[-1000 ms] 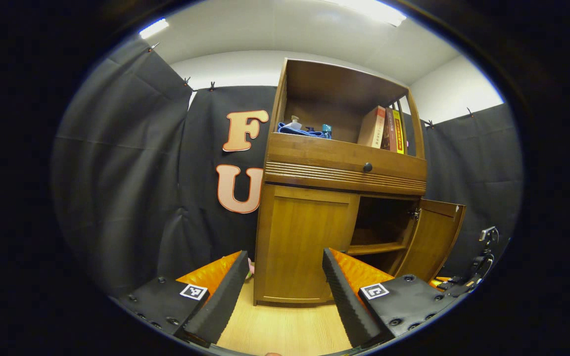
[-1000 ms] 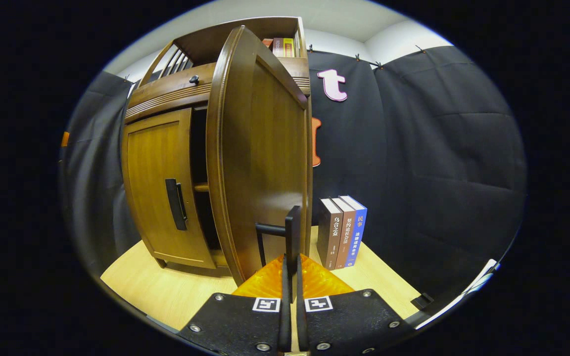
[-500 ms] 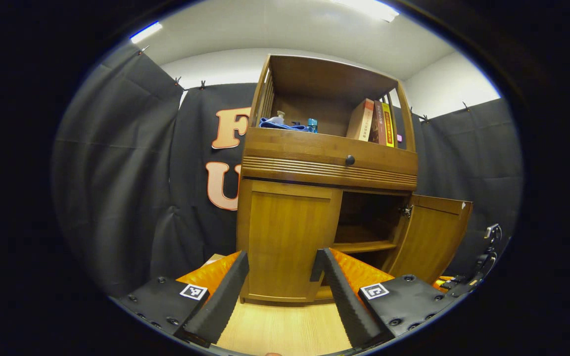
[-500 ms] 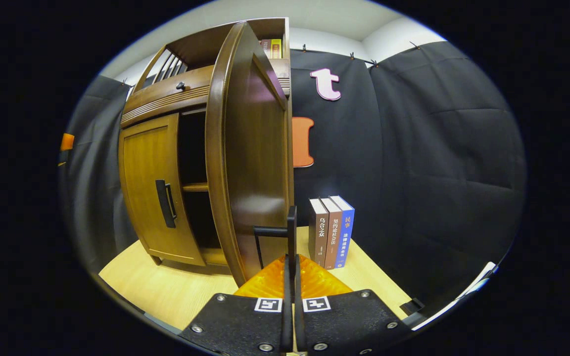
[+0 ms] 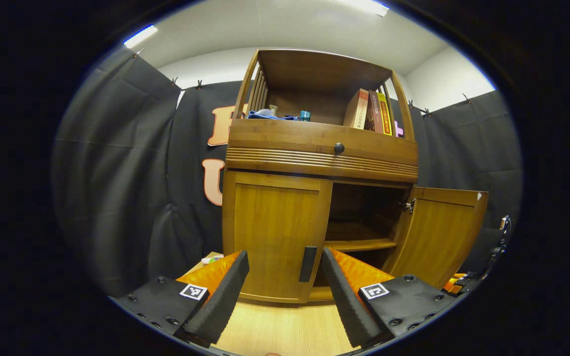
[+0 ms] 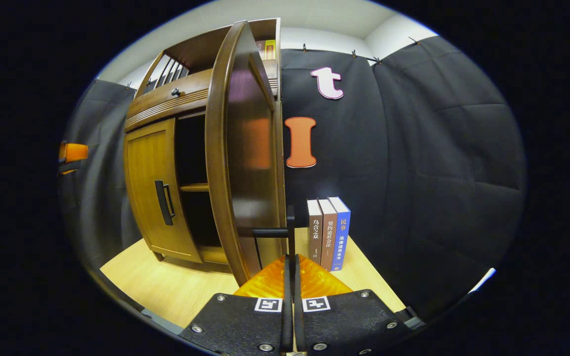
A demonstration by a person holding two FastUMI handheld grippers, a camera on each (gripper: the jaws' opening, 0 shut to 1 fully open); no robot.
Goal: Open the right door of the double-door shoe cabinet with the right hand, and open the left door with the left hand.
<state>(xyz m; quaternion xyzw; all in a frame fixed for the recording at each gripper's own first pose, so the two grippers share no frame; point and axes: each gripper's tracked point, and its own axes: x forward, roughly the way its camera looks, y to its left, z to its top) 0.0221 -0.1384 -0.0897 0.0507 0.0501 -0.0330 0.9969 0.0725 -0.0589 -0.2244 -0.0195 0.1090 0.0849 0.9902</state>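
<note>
The wooden shoe cabinet (image 5: 322, 151) stands ahead on the pale wood floor. Its left door (image 5: 275, 232) is closed, with a dark vertical handle (image 5: 308, 264) at its right edge. My left gripper (image 5: 282, 282) is open in front of that door, the handle seen between its fingers but farther off. The right door (image 5: 443, 232) is swung wide, baring a dark inside with a shelf (image 5: 359, 244). In the right gripper view, my right gripper (image 6: 291, 267) is shut on the right door's handle (image 6: 290, 232), and the right door (image 6: 245, 158) stands edge-on to its left.
Three books (image 6: 328, 232) stand upright on the floor right of the open door. Books (image 5: 370, 110) and small items (image 5: 275, 114) sit in the cabinet's top shelf, above a drawer with a round knob (image 5: 339, 147). Black cloth walls enclose the booth.
The right door has swung further open with my right gripper on its handle. My left gripper has shifted rightwards, bringing the left door's handle between its fingers.
</note>
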